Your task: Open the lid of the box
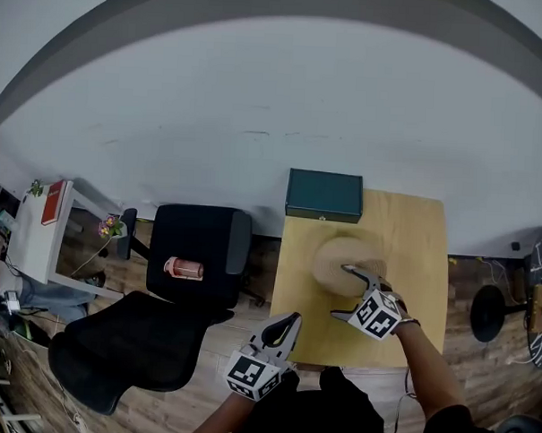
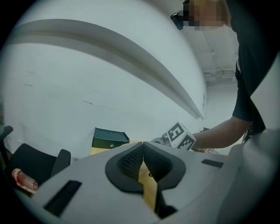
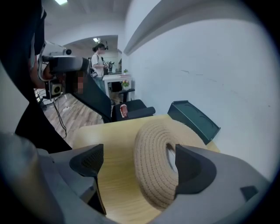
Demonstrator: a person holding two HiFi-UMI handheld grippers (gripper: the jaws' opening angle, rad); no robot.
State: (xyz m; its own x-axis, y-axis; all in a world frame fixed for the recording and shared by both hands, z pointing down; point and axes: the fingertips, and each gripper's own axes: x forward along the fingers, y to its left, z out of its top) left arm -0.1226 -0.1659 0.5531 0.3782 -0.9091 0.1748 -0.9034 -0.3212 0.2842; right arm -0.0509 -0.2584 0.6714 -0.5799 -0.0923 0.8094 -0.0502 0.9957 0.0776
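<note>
**Right fingers wide at the woven piece, left fingers closed near the table edge**

My right gripper is over the middle of the wooden table, its fingers spread well apart and clamped on nothing; between them stands a round woven piece, rope-coloured and blurred in the head view. In the right gripper view this woven piece is tilted up on its edge, its hollow side turned to my right finger, which sits just beside or against that opening; my left finger is clear of it. I cannot tell whether the piece is a lid or a small basket.

The green box lies at the far edge of the table, close to the white wall, a little left of the woven piece and well apart from both grippers; its lid is down; the right gripper view shows it beyond the woven piece.

My left gripper is at the near left corner of the table; in the left gripper view its two fingers meet with nothing between them, and the green box shows far off past them.

Left of the table stands a black chair.
</note>
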